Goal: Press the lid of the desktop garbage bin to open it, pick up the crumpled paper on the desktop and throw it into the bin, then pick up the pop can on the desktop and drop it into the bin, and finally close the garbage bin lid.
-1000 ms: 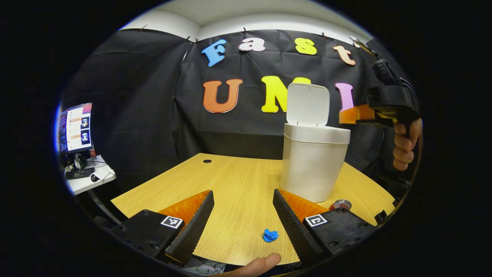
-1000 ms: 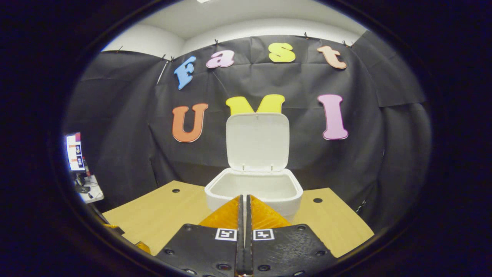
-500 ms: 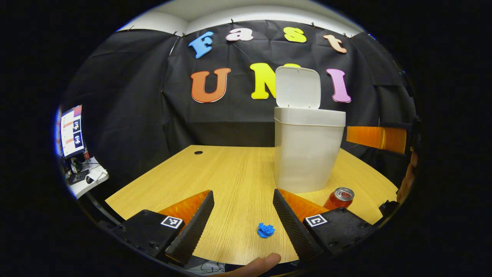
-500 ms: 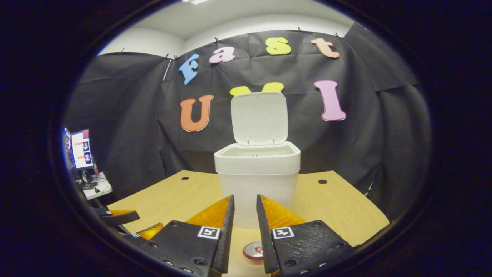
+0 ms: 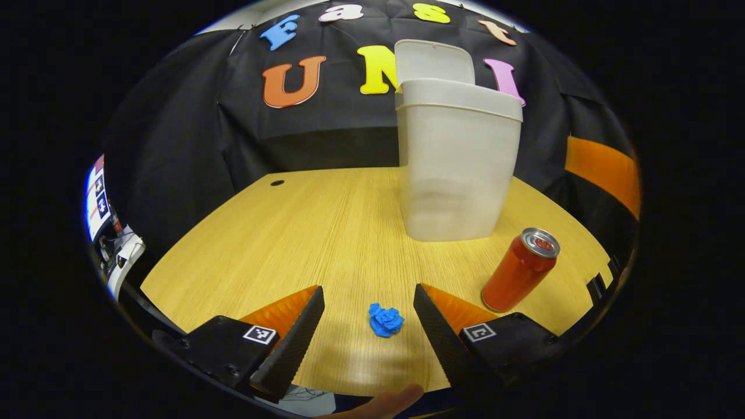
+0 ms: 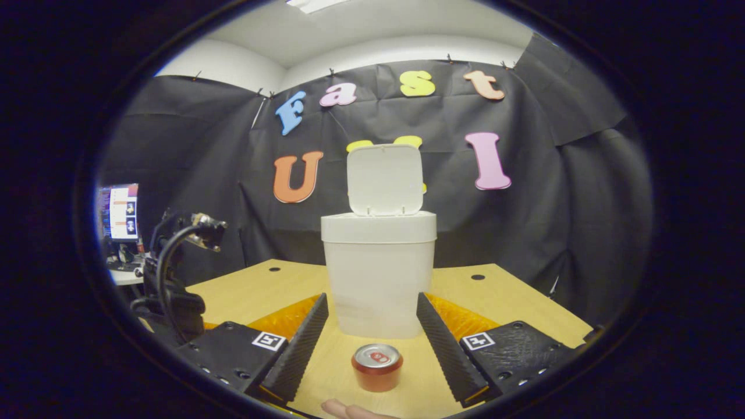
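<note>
Wood-grain tabletop (image 5: 326,227), light oak tone, rounded front edge, cable grommet holes near the back corners; black cloth wall close behind it, white ceiling above.

Bin (image 5: 457,163) stands upright on the tabletop toward the back, lid (image 6: 384,179) hinged up and open. White plastic, straight sides tapering down.

Crumpled paper (image 5: 385,320): blue, lying on the tabletop near the front edge, well in front of the bin. It sits between the fingers of the left gripper (image 5: 368,317), touching neither. Jaws apart, wide.

Pop can (image 5: 520,270): red, upright, silver top, on the tabletop in front and to the side of the bin, not touching it. In the right gripper view the can (image 6: 377,366) is between the fingers of the right gripper (image 6: 372,326), no contact. Jaws apart, wide.

Right gripper view also has the other gripper's body and cable at far left, low over the tabletop edge. A fingertip (image 6: 349,410) shows at the bottom edge of each view.

Off to the left, beyond the tabletop: a side desk with a lit monitor (image 6: 119,212) and clutter, too small to make out.
</note>
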Demonstrator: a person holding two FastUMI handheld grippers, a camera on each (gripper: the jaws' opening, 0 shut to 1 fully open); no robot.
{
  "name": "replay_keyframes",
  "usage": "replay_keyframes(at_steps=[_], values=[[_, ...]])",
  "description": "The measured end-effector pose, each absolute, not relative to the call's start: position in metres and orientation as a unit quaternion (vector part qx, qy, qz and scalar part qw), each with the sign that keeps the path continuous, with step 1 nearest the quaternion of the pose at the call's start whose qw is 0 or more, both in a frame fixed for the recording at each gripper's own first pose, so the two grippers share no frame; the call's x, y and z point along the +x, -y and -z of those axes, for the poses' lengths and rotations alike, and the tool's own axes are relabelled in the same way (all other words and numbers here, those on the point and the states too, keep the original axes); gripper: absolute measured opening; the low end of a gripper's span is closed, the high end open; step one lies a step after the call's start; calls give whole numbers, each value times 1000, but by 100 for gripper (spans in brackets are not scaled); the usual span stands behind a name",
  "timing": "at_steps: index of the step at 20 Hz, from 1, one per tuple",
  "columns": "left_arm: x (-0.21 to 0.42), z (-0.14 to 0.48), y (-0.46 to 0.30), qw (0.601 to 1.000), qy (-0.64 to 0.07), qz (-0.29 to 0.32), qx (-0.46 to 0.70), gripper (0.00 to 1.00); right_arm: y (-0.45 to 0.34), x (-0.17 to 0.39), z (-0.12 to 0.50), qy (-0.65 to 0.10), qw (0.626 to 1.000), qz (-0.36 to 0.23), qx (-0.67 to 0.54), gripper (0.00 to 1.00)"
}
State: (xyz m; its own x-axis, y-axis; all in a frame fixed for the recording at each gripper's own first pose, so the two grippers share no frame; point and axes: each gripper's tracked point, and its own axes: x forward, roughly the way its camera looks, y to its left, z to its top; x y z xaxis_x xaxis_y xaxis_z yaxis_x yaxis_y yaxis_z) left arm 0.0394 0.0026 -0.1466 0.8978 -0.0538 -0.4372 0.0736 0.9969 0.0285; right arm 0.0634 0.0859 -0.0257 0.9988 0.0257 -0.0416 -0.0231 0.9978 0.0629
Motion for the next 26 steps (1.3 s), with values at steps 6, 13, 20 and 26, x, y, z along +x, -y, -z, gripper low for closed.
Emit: replay_keyframes(at_steps=[6, 13, 20, 26], values=[[45, 179, 1, 961, -272, 43, 39, 99, -52, 31, 55, -8, 997, 41, 61, 95], [50, 200, 3, 949, -309, 63, 0, 86, -61, 32, 140, -109, 991, 30, 65, 96], [51, 198, -10, 948, -312, 62, -16, 54, -76, 45, 178, -178, 982, 24, 60, 93], [50, 168, -26, 960, -274, 55, -24, 45, -83, 62, 179, -189, 981, 28, 30, 96]])
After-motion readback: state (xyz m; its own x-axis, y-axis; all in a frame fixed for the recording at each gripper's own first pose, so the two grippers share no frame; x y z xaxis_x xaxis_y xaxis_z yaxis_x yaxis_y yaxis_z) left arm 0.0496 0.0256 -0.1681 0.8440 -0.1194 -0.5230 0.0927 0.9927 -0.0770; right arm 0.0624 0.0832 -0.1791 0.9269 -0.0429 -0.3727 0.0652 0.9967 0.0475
